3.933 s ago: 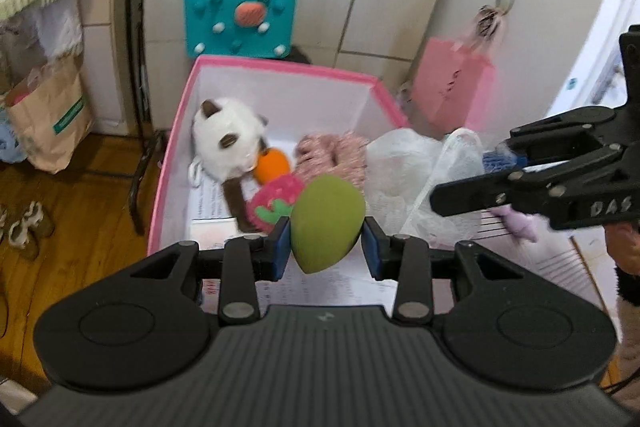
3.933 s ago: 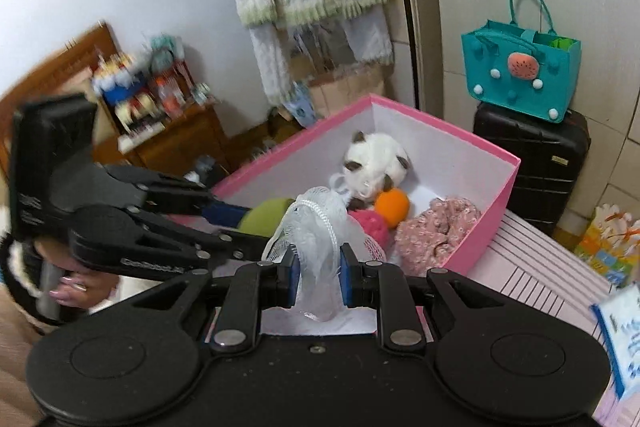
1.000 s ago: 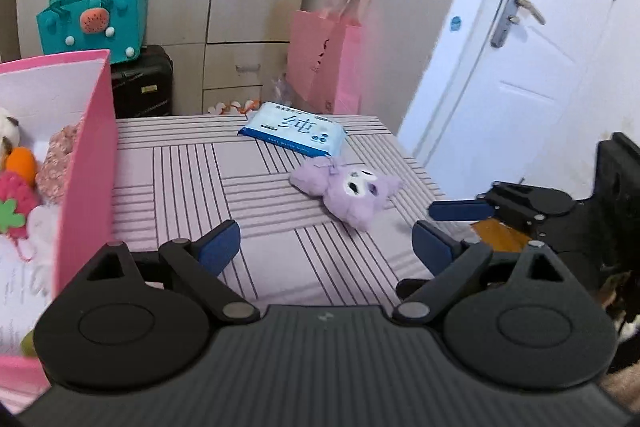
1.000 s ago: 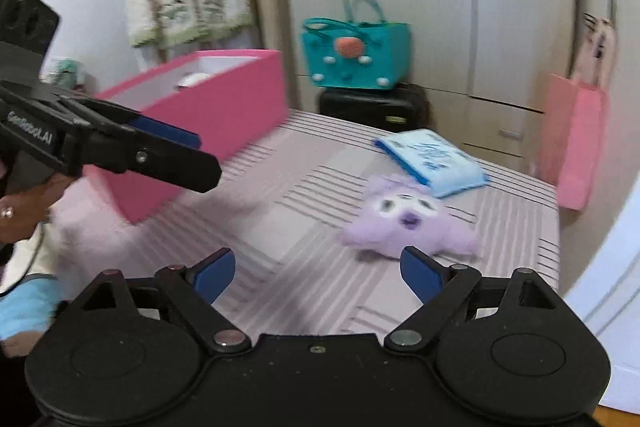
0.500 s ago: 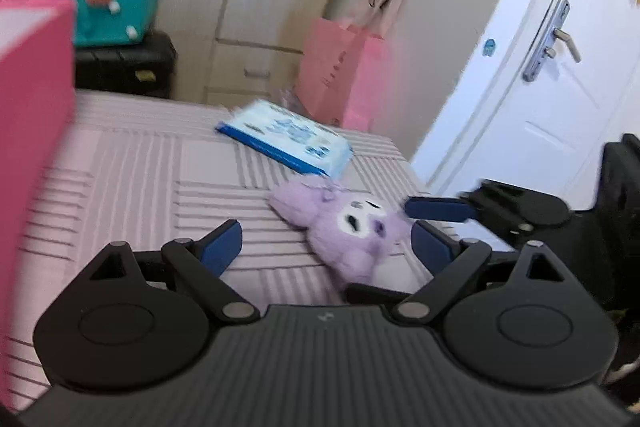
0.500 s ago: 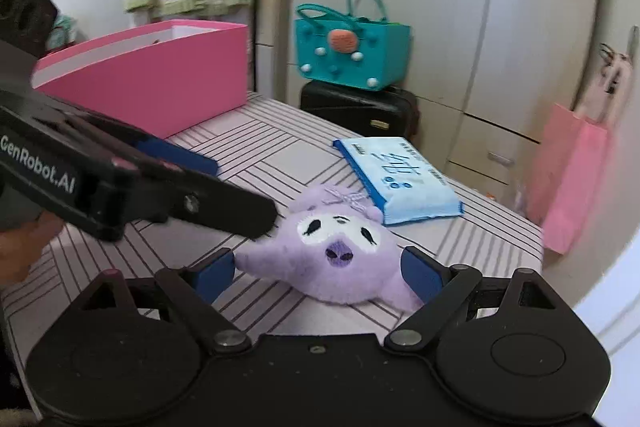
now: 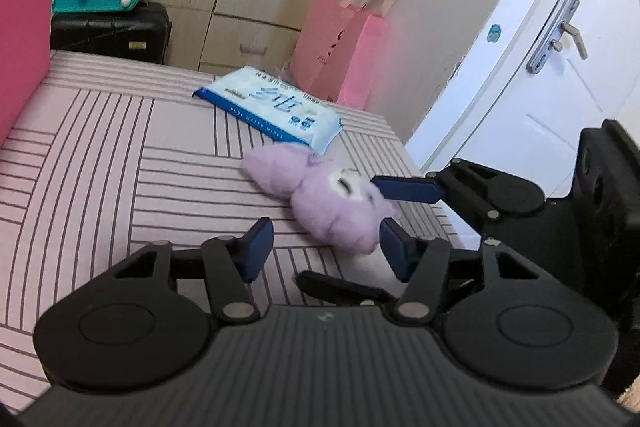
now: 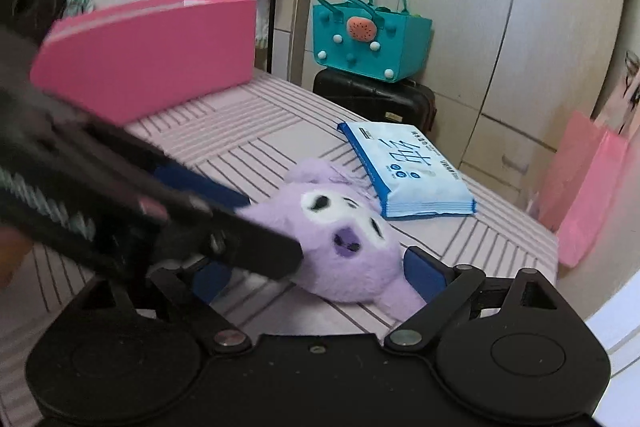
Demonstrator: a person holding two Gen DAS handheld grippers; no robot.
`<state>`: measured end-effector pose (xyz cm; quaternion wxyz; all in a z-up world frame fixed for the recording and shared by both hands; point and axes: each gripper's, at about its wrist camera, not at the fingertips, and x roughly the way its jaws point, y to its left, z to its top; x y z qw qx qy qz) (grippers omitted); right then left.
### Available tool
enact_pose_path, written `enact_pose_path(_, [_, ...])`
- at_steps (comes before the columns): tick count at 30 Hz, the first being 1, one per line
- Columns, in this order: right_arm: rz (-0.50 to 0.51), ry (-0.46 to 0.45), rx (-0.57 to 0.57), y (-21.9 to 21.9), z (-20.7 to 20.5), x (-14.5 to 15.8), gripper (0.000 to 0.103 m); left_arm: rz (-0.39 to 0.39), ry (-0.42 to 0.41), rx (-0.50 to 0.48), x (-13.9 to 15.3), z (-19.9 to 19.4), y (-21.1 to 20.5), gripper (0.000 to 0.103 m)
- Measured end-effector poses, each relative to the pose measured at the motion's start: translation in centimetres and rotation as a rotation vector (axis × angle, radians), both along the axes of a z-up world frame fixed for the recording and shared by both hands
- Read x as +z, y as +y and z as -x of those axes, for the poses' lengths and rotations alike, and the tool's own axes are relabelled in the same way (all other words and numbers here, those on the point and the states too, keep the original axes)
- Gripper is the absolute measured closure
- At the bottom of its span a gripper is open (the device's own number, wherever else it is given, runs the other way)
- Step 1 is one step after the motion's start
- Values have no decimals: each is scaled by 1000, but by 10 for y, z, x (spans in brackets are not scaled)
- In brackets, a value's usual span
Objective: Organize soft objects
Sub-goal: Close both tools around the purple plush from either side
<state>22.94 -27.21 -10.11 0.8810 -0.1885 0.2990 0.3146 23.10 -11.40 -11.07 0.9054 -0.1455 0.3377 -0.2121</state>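
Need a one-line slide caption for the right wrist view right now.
Right gripper open around the purple plush on the striped table, left gripper closing in beside it, wipes pack behind.

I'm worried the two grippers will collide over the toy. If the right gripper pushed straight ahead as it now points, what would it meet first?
Most likely the purple plush toy, which lies between the open fingers of the right gripper. The left gripper, its jaws closing, crosses just beside the toy, so depth there is uncertain.

Left gripper (image 7: 326, 249): matte black ribbed housing, two round discs, silver pivot screws, black linkage arms, dark blue pads (image 7: 256, 247). Right gripper (image 8: 316, 277): same black build, blue pads (image 8: 426, 273), silver screws. Pale lettering on left gripper's side, blurred.
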Motion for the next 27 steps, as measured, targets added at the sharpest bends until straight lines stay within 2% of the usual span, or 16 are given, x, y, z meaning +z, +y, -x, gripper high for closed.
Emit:
enact_pose_path(1, [-3, 1, -5, -1, 1, 0, 5, 1, -11, -3, 2, 1, 0, 47])
enact_pose_path(4, [-59, 77, -8, -8, -6, -1, 5, -8, -16, -8, 4, -4, -3, 47])
enact_pose_path(7, [-95, 134, -20, -12, -14, -2, 5, -17, 25, 17, 0, -14, -5, 47])
enact_pose_path(9, [-91, 129, -16, -11, -14, -2, 6, -1, 40, 27, -2, -17, -4, 49])
enact_pose_path(12, [-111, 131, 17, -9, -8, -2, 14, -3, 46, 20, -3, -19, -4, 54])
enact_pose_path(15, [-123, 111, -17, -4, -2, -3, 21, 3, 46, 12, -2, -18, -1, 56])
enact_pose_path(17, [-133, 105, -67, -5, 1, -1, 37, -8, 34, 4, -1, -15, -1, 56])
enact_pose_path(21, [-206, 142, -125, -13, 7, 1, 42, -3, 20, -7, 0, -7, 0, 57])
enact_pose_path(24, [-199, 125, -168, -8, 18, 0, 43, 13, 35, -28, -2, -4, 2, 57])
enact_pose_path(27, [-191, 110, -215, -6, 33, 1, 43, 68, 78, -66, -5, -1, 8, 57])
